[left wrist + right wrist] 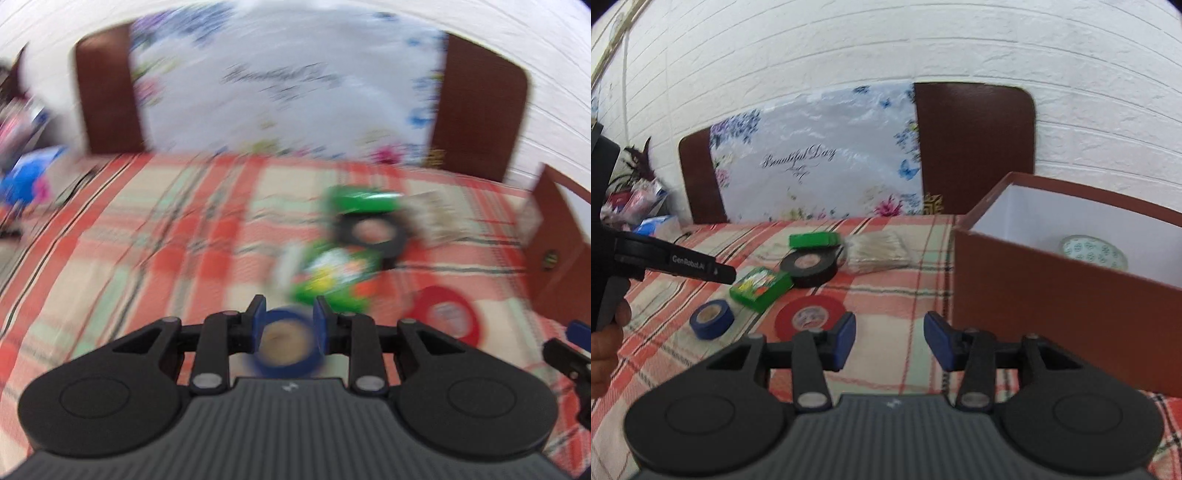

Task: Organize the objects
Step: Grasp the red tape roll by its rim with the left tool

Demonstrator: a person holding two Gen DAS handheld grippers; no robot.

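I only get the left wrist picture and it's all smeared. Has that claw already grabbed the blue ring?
Observer: No. The right wrist view shows the blue tape roll lying flat on the checked cloth, with the left gripper above it.
Operator: What's the brown slab at my right edge?
Observer: An open brown box with a patterned dish inside.
Operator: And that scrawl behind?
Observer: The floral cover reads "Beautiful Day".

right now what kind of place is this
Most likely a home dining area: a table under a red plaid tablecloth, dark wooden chairs pushed against a white brick-pattern wall, and a houseplant in the corner.
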